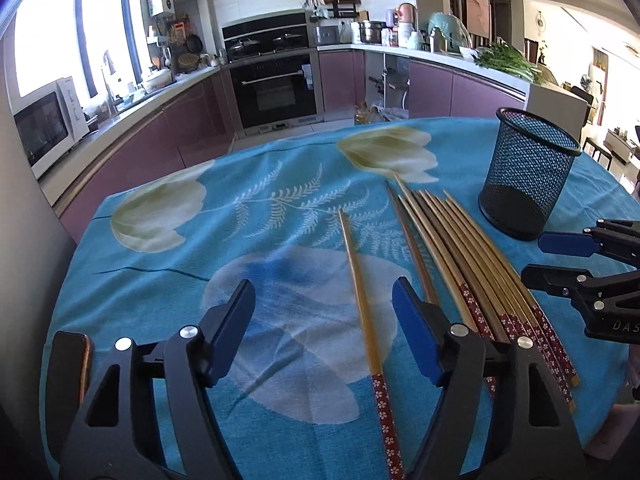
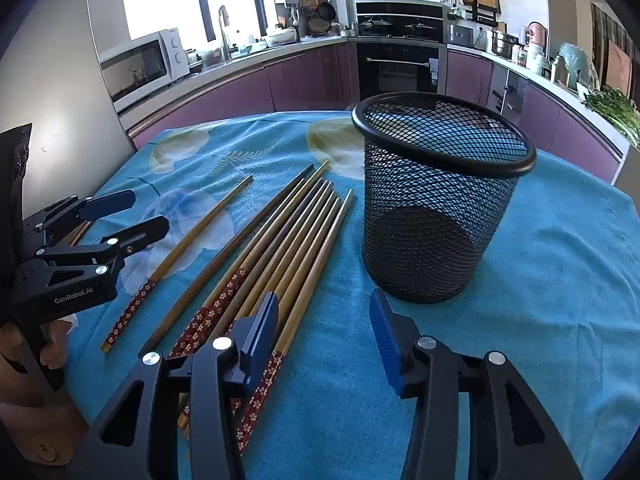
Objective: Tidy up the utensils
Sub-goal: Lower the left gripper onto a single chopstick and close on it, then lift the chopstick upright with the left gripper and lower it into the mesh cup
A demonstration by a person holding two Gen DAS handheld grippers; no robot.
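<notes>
Chopsticks lie on my bench beside the black cup.

My left claw is spread wide and holds nothing; one lone chopstick lies on the blue cloth between its fingers. My right claw is spread wide and holds nothing too. The bunch of chopsticks lies flat just left of the upright mesh cup.
</notes>
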